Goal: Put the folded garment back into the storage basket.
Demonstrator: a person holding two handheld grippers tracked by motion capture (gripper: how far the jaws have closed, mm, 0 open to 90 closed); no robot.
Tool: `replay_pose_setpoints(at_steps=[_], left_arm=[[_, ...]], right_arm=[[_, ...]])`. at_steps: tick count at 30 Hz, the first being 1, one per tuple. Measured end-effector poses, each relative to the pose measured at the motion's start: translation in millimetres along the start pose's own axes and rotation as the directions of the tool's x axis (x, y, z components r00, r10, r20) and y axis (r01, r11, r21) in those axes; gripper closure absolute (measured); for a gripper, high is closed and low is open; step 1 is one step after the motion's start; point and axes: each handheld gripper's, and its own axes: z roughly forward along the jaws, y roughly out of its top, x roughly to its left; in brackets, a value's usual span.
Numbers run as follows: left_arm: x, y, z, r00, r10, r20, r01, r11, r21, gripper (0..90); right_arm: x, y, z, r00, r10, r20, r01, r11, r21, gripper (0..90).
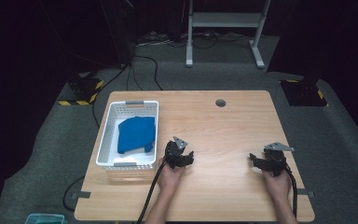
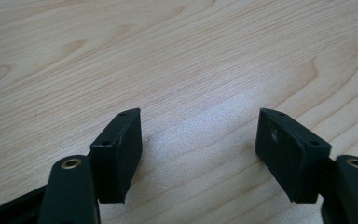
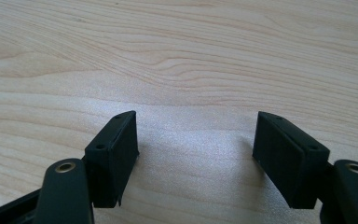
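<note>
Blue cloth (image 1: pixel 136 134) sits loosely folded in the white basket (image 1: pixel 104 140), soft and matte, one corner draped toward the basket's right wall. Basket is rectangular plastic with slotted lattice walls and grey handle grips at the near and far ends; it stands at the left part of the table (image 1: pixel 223 135), long side running away from the person. No writing readable on either.

Left gripper (image 1: pixel 185 158) rests just right of the basket's near corner, apart from it, held in the left hand (image 1: pixel 170 176). Jaws released, nothing between them: left gripper view shows two black, blocky pads (image 2: pixel 120 154) well apart over bare wood. Each pad has small screw holes; brass-coloured bushings sit in the arms behind.

Right gripper (image 1: pixel 255 161) is near the table's right edge, well apart from the left one, held in the right hand (image 1: pixel 277 183). Also released and empty; right gripper view gives the same gap over wood grain. Grey three-cornered plate tops each gripper, black cable trails back along each forearm.

Table is light wood-grain laminate, rounded corners, with a round cable hole (image 1: pixel 220 102) near the far edge. Grey carpet around it.
</note>
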Motion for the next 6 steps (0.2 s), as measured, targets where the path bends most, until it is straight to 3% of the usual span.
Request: replay_pose_setpoints(at_steps=[6], left_arm=[[0.0,0.0,0.1,1.0,-0.001,0.001,0.001,1.0,-0.001,31.9]], right_arm=[[0.0,0.1,0.1,1.0,0.001,0.0,-0.001,1.0,0.0,30.8]])
